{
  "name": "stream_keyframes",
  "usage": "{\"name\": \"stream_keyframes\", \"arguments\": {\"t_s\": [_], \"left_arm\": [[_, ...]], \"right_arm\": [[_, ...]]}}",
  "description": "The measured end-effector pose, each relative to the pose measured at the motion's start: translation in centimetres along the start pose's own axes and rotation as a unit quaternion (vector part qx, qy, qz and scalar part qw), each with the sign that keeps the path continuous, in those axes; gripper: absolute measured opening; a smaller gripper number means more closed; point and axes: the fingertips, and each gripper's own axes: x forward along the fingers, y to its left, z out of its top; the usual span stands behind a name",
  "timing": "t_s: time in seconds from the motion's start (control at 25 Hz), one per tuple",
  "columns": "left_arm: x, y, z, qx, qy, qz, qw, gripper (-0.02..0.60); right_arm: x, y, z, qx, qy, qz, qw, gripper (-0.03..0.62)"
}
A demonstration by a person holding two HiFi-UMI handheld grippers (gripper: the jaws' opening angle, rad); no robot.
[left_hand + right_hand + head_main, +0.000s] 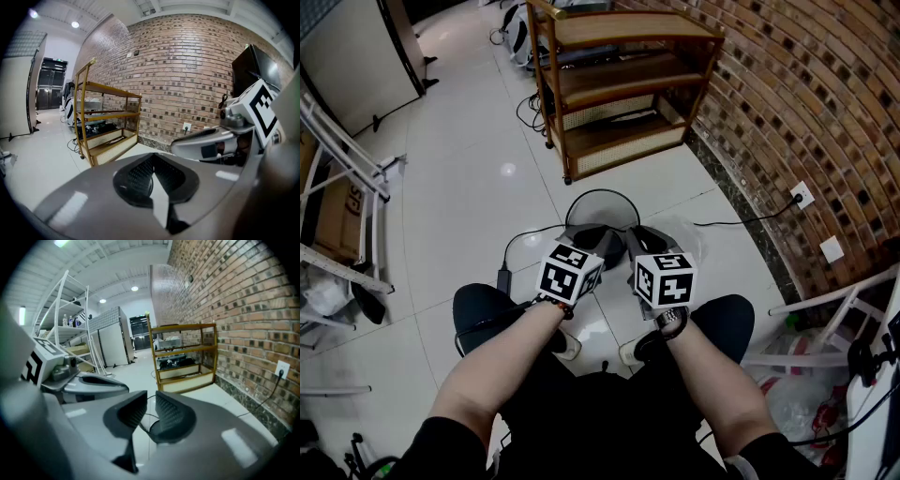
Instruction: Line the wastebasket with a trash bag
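Observation:
A round black wire wastebasket (602, 199) stands on the white tiled floor just ahead of my two grippers. My left gripper (598, 242) hovers over its near rim with the jaws shut and nothing between them; the left gripper view shows its pads (149, 172) pressed together. My right gripper (641, 242) is close beside it, its jaws a little apart and empty (149, 414). Part of the basket's rim (153, 428) shows through that gap. A pale filmy patch (686, 236) lies right of the basket; I cannot tell whether it is a bag.
A wooden shelf unit (619, 84) stands beyond the basket against the brick wall (806, 112), which has a socket (802, 195) and a cord. A black cable (508, 251) runs on the floor at left. White racks (337, 187) stand at the left, plastic bags (797, 403) at the lower right.

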Motion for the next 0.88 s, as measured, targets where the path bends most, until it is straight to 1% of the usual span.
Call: {"name": "stream_keyframes", "arguments": {"t_s": [0.12, 0.36, 0.64, 0.88], "left_arm": [[0.5, -0.3, 0.3, -0.001, 0.007, -0.006, 1.0000, 0.002], [1.7, -0.2, 0.0, 0.004, 0.012, -0.006, 0.9999, 0.002], [3.4, -0.5, -0.4, 0.013, 0.023, -0.011, 0.9996, 0.002], [5.4, -1.1, -0.8, 0.018, 0.033, -0.020, 0.9991, 0.001]], "right_arm": [[0.2, -1.0, -0.1, -0.001, 0.005, -0.012, 1.000, 0.082], [0.6, -3.0, -1.2, -0.001, 0.021, -0.038, 0.999, 0.132], [0.9, -5.5, -2.5, -0.004, 0.041, -0.070, 0.997, 0.169], [1.1, -8.3, -4.1, -0.006, 0.066, -0.105, 0.992, 0.202]]}}
